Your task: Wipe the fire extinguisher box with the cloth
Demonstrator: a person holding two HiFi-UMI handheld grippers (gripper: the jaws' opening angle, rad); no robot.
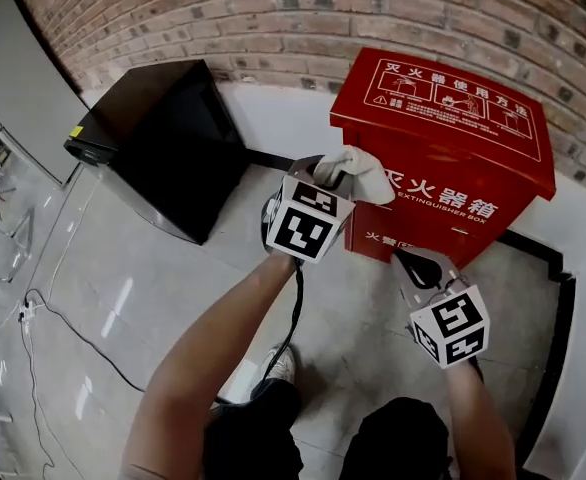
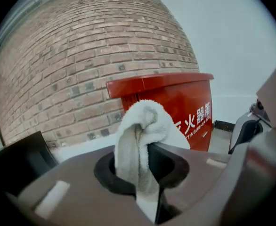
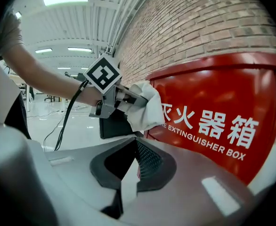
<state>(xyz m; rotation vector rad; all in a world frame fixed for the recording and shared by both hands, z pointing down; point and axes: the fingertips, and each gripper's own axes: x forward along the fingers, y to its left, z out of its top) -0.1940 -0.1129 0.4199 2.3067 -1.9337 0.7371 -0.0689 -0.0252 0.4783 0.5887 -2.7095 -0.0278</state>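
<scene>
Cloth (image 2: 142, 124), single, is pinched in left gripper (image 2: 145, 168) fingers beside one box (image 1: 453, 138); right gripper (image 3: 132, 168) fingers closed, empty.

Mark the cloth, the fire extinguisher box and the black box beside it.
cloth (image 1: 365, 171): head view, on its bunched white middle.
fire extinguisher box (image 1: 443, 118): head view, on its red lid.
black box (image 1: 168, 133): head view, on its top face.

Brick wall (image 1: 273, 18) — pale tiled floor (image 1: 153, 298)
</scene>
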